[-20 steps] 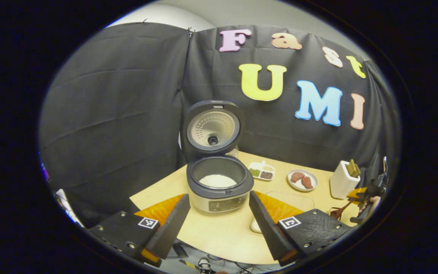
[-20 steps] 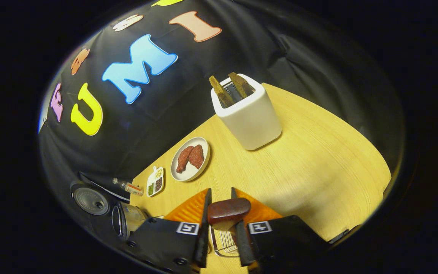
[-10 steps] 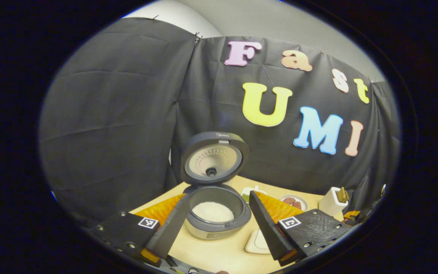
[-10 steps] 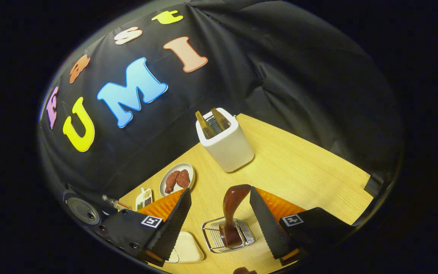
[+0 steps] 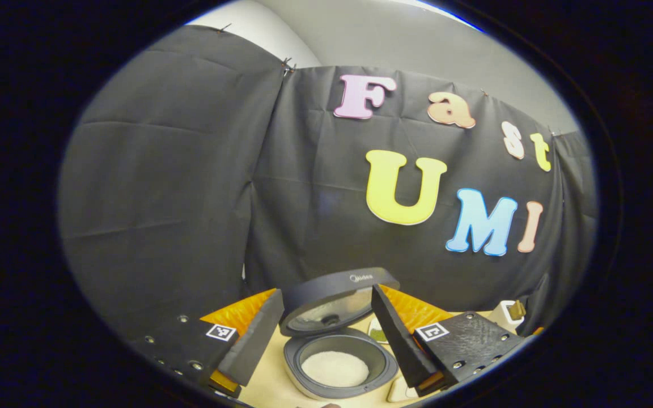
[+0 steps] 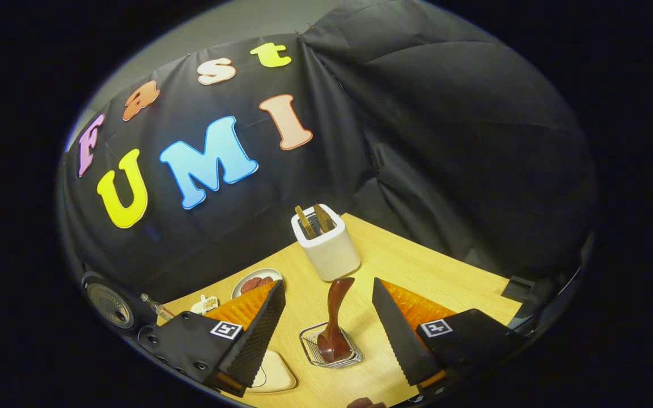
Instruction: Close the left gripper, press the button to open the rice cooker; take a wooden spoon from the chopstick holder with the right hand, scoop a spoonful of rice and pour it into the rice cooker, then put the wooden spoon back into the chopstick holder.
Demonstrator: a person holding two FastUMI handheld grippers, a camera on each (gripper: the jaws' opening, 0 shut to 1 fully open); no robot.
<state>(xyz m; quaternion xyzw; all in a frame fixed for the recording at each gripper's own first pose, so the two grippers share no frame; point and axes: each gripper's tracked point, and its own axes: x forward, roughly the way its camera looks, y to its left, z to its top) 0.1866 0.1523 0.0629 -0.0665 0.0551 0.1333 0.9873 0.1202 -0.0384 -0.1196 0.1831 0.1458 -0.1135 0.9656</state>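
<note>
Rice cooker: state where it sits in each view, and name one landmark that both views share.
Left gripper view: rice cooker at bottom centre, lid raised.
Right gripper view: rice cooker low at the far left edge, with the inside of its open lid facing the camera.
Shared landmark: white holder, low right in the left gripper view and near centre in the right gripper view.

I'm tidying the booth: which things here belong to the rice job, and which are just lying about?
Job:
rice cooker, lid open, rice inside
wooden spoon, standing in the wire chopstick holder

Lying about:
white container
plate of meat
divided dish
small bottle
</note>
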